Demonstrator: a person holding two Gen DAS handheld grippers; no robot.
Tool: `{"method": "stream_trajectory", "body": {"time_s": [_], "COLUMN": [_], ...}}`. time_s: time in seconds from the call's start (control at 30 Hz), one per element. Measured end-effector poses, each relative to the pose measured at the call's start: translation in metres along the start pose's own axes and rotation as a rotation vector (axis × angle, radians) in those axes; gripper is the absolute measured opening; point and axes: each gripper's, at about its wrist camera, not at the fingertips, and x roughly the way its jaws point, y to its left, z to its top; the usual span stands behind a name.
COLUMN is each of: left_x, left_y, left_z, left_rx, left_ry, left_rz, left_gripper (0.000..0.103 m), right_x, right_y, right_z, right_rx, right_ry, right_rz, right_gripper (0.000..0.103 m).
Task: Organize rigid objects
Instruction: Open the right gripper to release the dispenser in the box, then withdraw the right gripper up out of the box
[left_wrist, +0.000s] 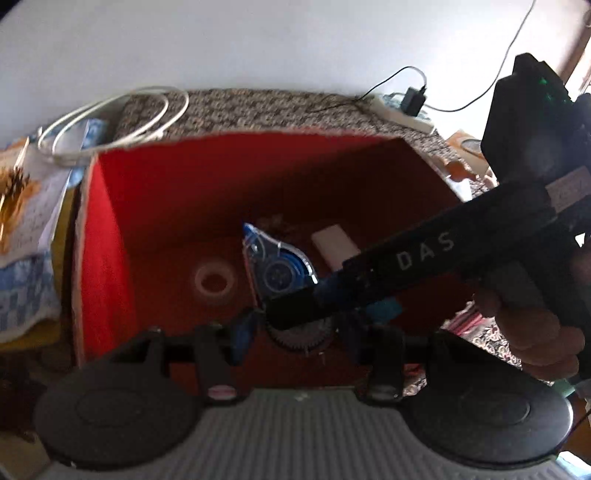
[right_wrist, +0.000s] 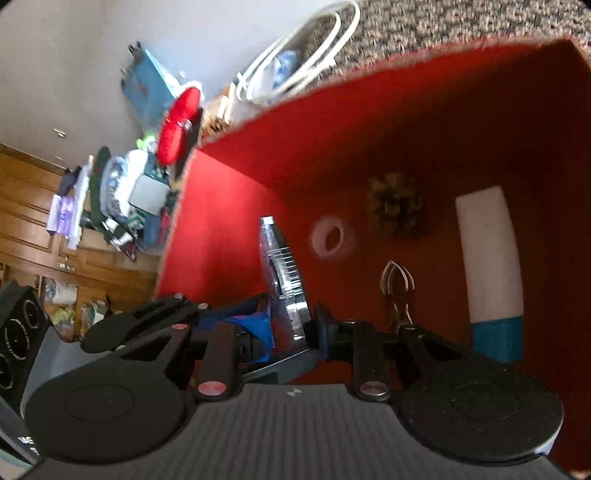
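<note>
An open box (left_wrist: 110, 229) with a red lining fills both views. My right gripper (right_wrist: 291, 325) is shut on a clear blue correction-tape dispenser (right_wrist: 282, 273), seen edge-on. In the left wrist view that dispenser (left_wrist: 277, 262) hangs low inside the box, with the right gripper (left_wrist: 310, 302) reaching in from the right. My left gripper (left_wrist: 299, 332) holds a round thing with a ridged rim (left_wrist: 301, 338); the right gripper's fingertip partly covers it. On the box floor lie a white ring (right_wrist: 332, 238), a white stick with a blue cap (right_wrist: 491, 258), a metal clip (right_wrist: 397, 291) and a dried bow (right_wrist: 397, 210).
The box stands against a speckled cushion (left_wrist: 258, 107) carrying a coiled white cable (left_wrist: 110, 118). A power strip with a black adapter (left_wrist: 413, 98) sits at the back right. Papers and a blue checked cloth (left_wrist: 22, 291) lie to the left. A person's fingers (left_wrist: 532, 332) grip the right handle.
</note>
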Motion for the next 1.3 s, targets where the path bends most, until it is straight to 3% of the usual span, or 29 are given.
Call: {"method": "stream_trajectory", "body": {"time_s": [0.3,0.43,0.63,0.9,1.3], "left_x": [0.006,0.004,0.006,0.006,0.003], "left_y": [0.007,0.004,0.008,0.009,0.002], "left_z": [-0.003,-0.006,-0.008,-0.009,-0.009], "left_rx": [-0.046,-0.039,-0.077,-0.103,-0.104], "left_ry": [0.005,-0.006,-0.009,-0.012,-0.019], "left_rz": [-0.004,0.038,0.043,0.052,0.111], "left_gripper": [0.053,0.054,0.059,0.060,0.060], "right_x": [0.008,0.004,-0.005,-0.006,-0.006], "right_y": [-0.005,-0.014,-0.019,-0.002,-0.001], "right_z": [0.002,0.004,0.001,-0.004,-0.008], "right_rx": [-0.002,0.040,0.068,-0.034,-0.021], "right_ry": [0.029,0.004,-0.061,-0.144,-0.184], "right_rz": [-0.022,0.028,0.051,-0.051,-0.080], "right_gripper": [0.007,0.008,0.008,0.008,0.008]}}
